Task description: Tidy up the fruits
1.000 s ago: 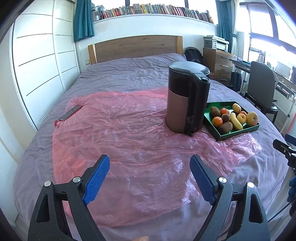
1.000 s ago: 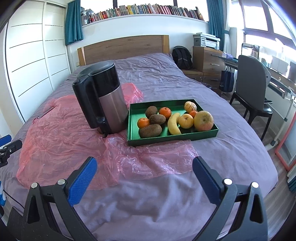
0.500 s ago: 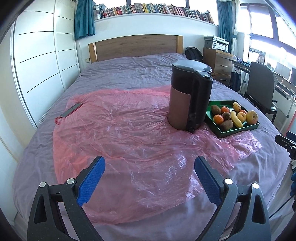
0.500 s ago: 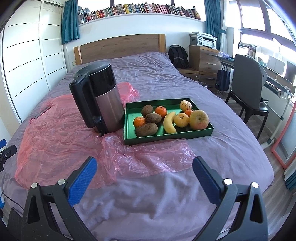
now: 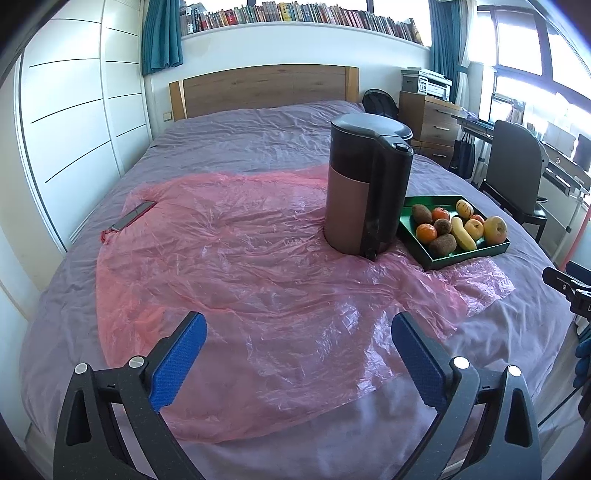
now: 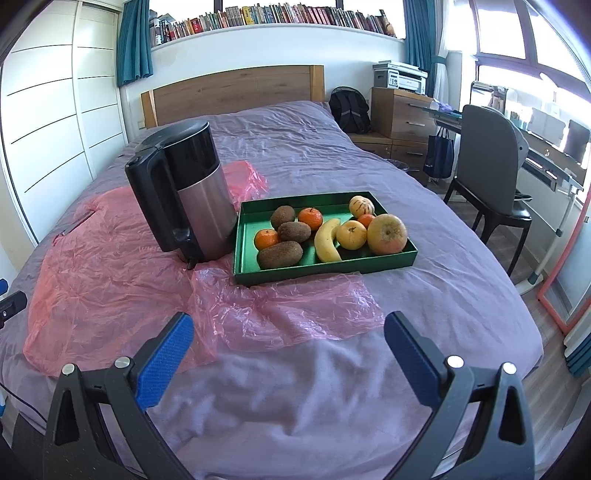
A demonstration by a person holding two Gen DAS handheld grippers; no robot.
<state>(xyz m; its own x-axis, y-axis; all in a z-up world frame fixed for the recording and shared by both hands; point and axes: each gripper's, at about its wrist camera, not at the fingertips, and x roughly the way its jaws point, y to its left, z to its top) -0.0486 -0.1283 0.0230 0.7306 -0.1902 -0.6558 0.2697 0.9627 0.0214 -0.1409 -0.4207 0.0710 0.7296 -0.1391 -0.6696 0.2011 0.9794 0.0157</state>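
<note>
Here, your left gripper (image 5: 297, 328) hung over the near part of the bed (image 5: 369, 435) with its blue pads spread wide; its jaws had just been opening, and nothing lay between them but the pink plastic sheet (image 5: 240, 280) underneath. Your right gripper (image 6: 289, 329) was likewise agape and empty, poised above bare purple bedding just short of the sheet's crumpled near edge. Beyond that edge sat the green tray (image 6: 325, 269), resting partly on the plastic, and all the fruit lay inside it: three kiwis, the nearest kiwi (image 6: 279, 254) at the front left, two mandarins with one mandarin (image 6: 266, 238) beside it, a banana (image 6: 326, 240) in the middle, a yellow fruit (image 6: 351, 235) and a large apple (image 6: 386, 234) to the right, and a pale striped fruit (image 6: 362, 206) at the back. Just to the left of the tray, upright on the sheet, stood a kettle (image 6: 184, 192) with its black handle facing you. A flat dark object (image 5: 133, 220) lay at the sheet's far left edge. Farther off you had the wooden headboard (image 6: 236, 92), a chair (image 6: 487, 184) to the right, and a row of books (image 6: 273, 18) along the wall.
</note>
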